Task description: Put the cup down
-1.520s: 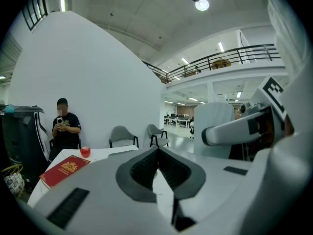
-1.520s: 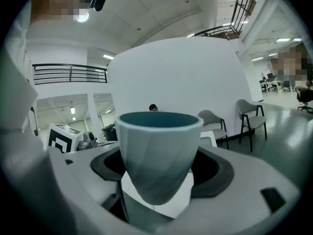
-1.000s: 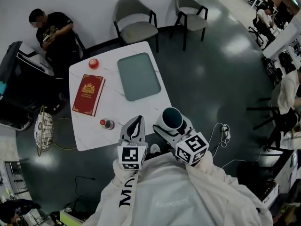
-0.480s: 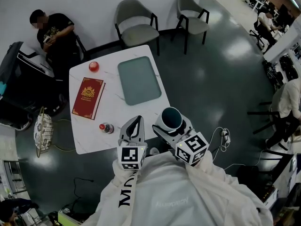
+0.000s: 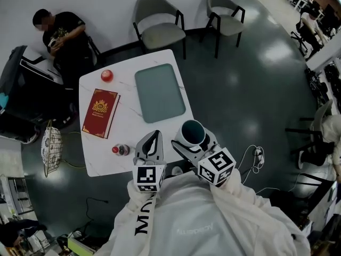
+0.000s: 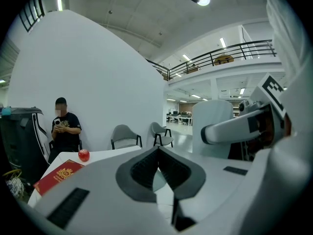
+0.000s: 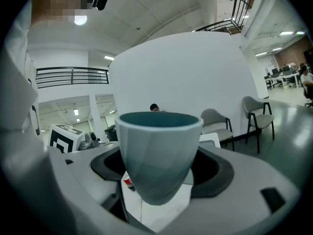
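Cup pinched by right tool, seemingly past desk's 5 o'clock corner; left tool pressed together, empty. Letting go here risks a fall.

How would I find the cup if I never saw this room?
Find the white square table in the middle of the dark floor, then look at its near right corner. There the right claw grips an upright pale blue-green cup with a dark teal inside. Unlike the red book and grey-green tray, it is held up, not lying on the table.
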Available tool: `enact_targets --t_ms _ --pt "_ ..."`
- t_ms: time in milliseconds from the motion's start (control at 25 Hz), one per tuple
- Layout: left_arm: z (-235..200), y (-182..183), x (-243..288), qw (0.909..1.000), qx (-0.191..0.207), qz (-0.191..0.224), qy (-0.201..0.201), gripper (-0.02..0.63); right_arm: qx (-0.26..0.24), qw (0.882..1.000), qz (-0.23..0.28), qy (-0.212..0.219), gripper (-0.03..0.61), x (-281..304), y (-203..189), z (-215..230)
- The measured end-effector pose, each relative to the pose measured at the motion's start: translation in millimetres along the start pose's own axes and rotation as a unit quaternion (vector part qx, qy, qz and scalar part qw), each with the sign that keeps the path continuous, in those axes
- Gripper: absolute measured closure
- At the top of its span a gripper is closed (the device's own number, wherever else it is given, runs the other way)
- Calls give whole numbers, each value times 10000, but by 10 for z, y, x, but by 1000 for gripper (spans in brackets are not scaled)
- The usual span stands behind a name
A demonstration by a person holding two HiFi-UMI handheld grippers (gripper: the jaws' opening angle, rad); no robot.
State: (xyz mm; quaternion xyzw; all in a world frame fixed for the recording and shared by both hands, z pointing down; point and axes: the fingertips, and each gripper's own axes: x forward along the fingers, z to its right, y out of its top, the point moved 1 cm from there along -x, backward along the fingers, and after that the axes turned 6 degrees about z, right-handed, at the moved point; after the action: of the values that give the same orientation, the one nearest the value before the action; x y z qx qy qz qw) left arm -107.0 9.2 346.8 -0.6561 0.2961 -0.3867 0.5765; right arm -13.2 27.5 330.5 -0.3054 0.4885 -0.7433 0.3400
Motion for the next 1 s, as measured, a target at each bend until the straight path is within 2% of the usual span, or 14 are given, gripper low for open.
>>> enact_targets --t_ms 520,1000 --pt "-214 -100 529 9995 -130 -161 246 603 -192 9995 -208 106 201 388 59 485" --pt "-484 -234 1015 9985 29 -295 450 603 -470 9982 -369 84 201 838 9 1018"
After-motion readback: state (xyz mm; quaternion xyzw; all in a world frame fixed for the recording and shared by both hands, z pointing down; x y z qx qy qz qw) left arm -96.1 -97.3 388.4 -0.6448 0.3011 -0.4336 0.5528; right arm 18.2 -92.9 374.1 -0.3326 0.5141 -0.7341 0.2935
